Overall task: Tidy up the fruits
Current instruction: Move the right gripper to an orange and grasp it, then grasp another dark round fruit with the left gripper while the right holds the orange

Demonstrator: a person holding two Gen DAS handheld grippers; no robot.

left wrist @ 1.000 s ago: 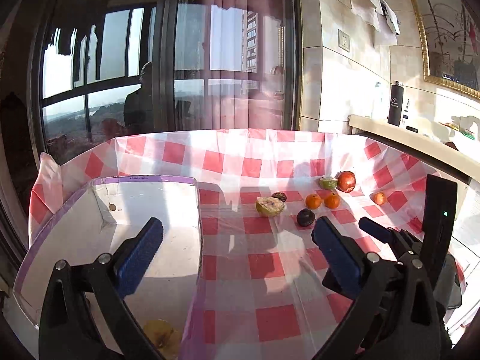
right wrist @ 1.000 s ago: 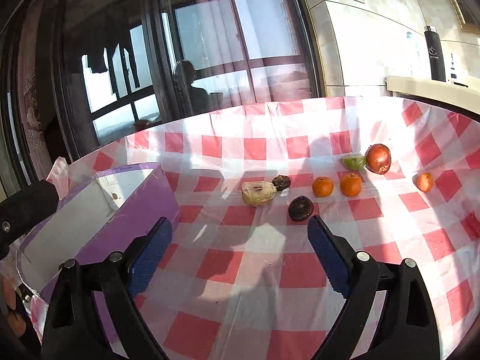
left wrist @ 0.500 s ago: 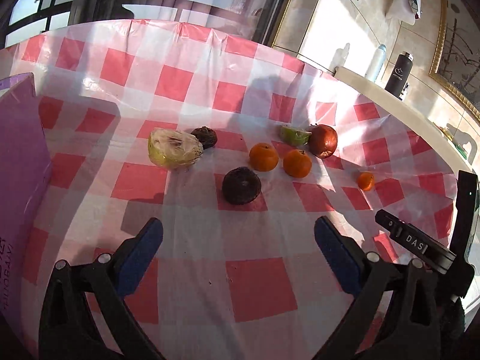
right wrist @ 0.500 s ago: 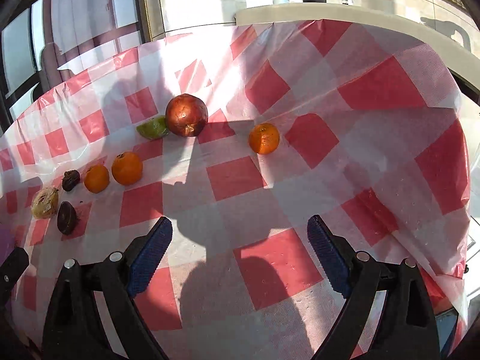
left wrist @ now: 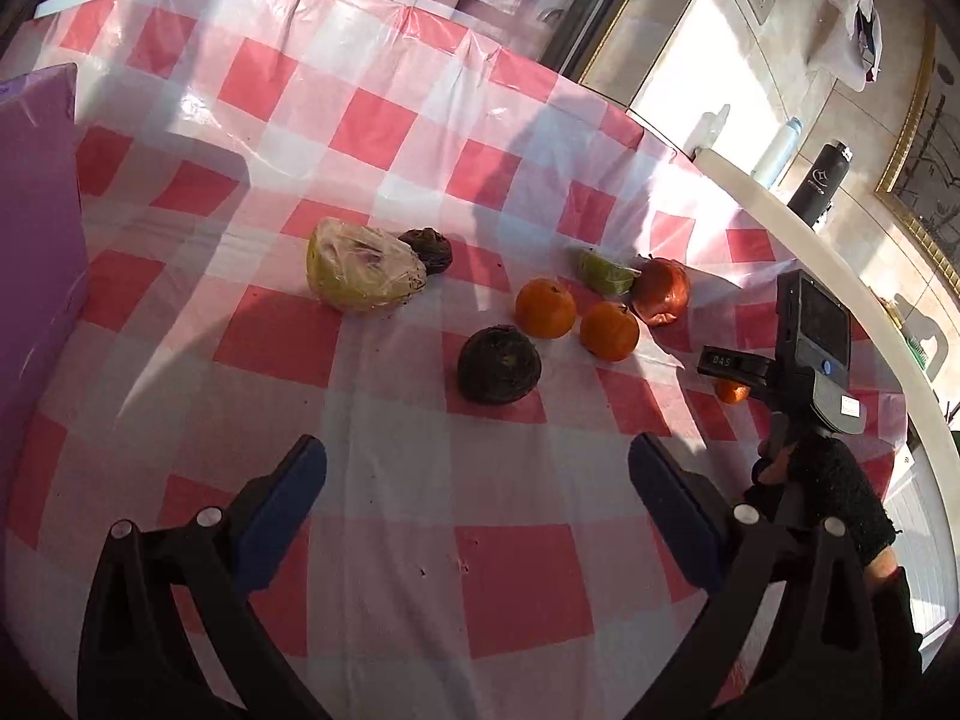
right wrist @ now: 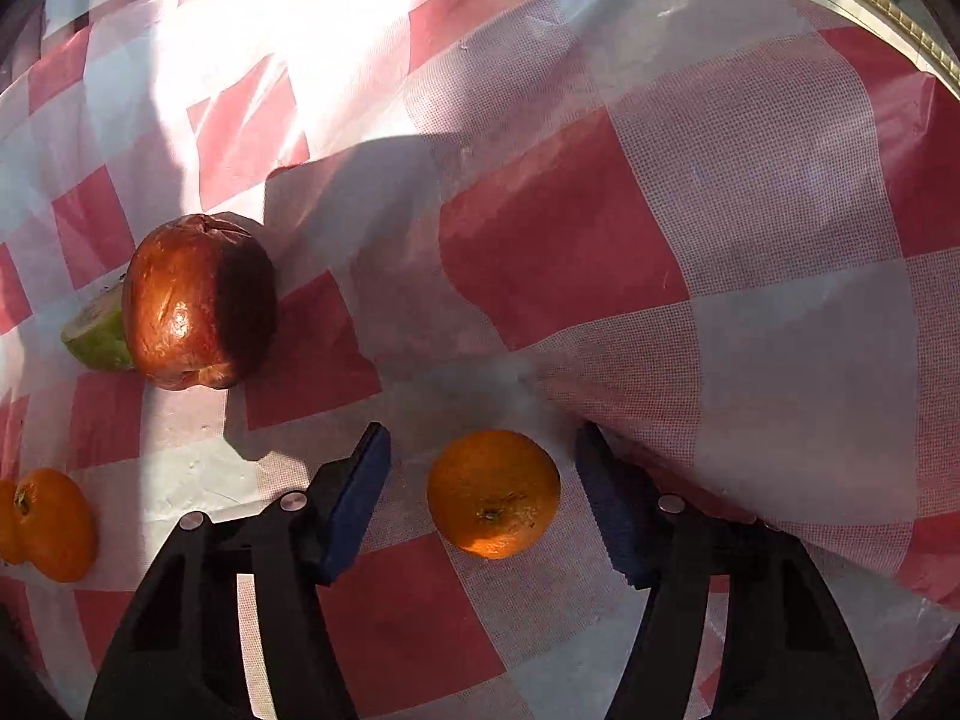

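Observation:
My right gripper (right wrist: 483, 480) is open with its blue pads on either side of a small orange (right wrist: 493, 493) on the checked cloth, not touching it. A red pomegranate (right wrist: 198, 302) and a green fruit piece (right wrist: 99, 333) lie to its left. My left gripper (left wrist: 477, 495) is open and empty above the cloth. Ahead of it lie a dark round fruit (left wrist: 499, 365), two oranges (left wrist: 545, 308) (left wrist: 609, 330), the pomegranate (left wrist: 662, 291), a wrapped yellow-green fruit (left wrist: 360, 270) and a small dark fruit (left wrist: 429, 247).
A purple box (left wrist: 36, 228) stands at the left edge in the left wrist view. The right hand-held gripper body (left wrist: 810, 348) is at the right, partly hiding the small orange (left wrist: 732, 391). A counter with bottles (left wrist: 819, 183) runs behind the table.
My right gripper has dropped low and forward until the small orange sits between its pads. My left gripper has moved slightly closer to the fruits.

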